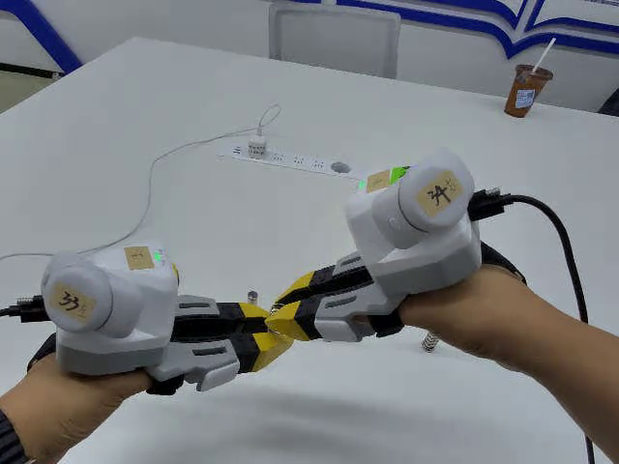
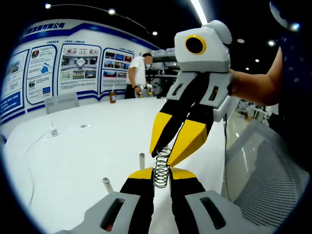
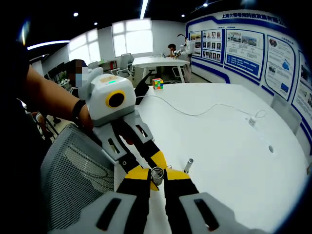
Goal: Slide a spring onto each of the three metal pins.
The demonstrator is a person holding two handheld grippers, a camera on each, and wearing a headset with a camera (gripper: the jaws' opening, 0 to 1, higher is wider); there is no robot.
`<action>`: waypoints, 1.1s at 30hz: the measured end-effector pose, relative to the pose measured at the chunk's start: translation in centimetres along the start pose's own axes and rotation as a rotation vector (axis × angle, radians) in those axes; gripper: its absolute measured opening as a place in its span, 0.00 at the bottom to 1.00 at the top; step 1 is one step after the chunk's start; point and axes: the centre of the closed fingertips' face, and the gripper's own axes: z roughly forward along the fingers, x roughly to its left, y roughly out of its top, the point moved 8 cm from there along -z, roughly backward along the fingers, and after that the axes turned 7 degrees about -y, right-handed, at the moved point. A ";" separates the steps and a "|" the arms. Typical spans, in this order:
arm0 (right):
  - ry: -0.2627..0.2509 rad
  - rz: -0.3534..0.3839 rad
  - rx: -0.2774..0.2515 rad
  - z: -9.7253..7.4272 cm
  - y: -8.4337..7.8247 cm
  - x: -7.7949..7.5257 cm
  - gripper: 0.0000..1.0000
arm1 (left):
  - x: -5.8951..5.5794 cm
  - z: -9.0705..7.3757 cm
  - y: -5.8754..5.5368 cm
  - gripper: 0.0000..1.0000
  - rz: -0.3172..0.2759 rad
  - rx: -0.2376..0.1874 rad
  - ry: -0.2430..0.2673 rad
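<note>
Out ahead of me a power strip (image 1: 290,159) lies on the white table (image 1: 116,116), cord (image 1: 152,179) trailing left, drink cup (image 1: 527,89) far right.

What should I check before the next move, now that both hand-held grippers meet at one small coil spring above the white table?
1. Small steel coil spring in the left gripper: ok, it sits between the yellow jaw tips.
2. Right gripper on the same spring: ok, its jaws look closed on it.
3. Short upright metal pins free: ok, both are bare.
4. Spring lined up over a pin: not ok, the nearest pin stands apart to one side.
5. Second coil spring ready: ok, it lies on the white table by the right hand.
</note>
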 end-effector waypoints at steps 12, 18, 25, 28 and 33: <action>-0.001 -0.007 0.004 0.0 -0.1 0.0 0.11 | 0.0 0.0 0.0 0.13 0.014 0.005 0.006; -0.004 -0.010 0.005 0.0 0.1 -0.1 0.11 | 0.1 0.0 -0.1 0.17 0.020 0.009 0.008; -0.014 -0.014 0.015 -0.3 -0.1 -0.6 0.11 | 0.3 -0.4 -0.4 0.24 0.014 0.009 0.025; -0.021 -0.014 0.023 -0.5 -0.3 -0.8 0.11 | 0.5 -0.9 -0.5 0.29 0.007 0.007 0.036; -0.037 -0.009 0.033 -1.1 -0.7 -1.6 0.11 | 0.7 -1.7 -0.8 0.34 -0.006 0.003 0.057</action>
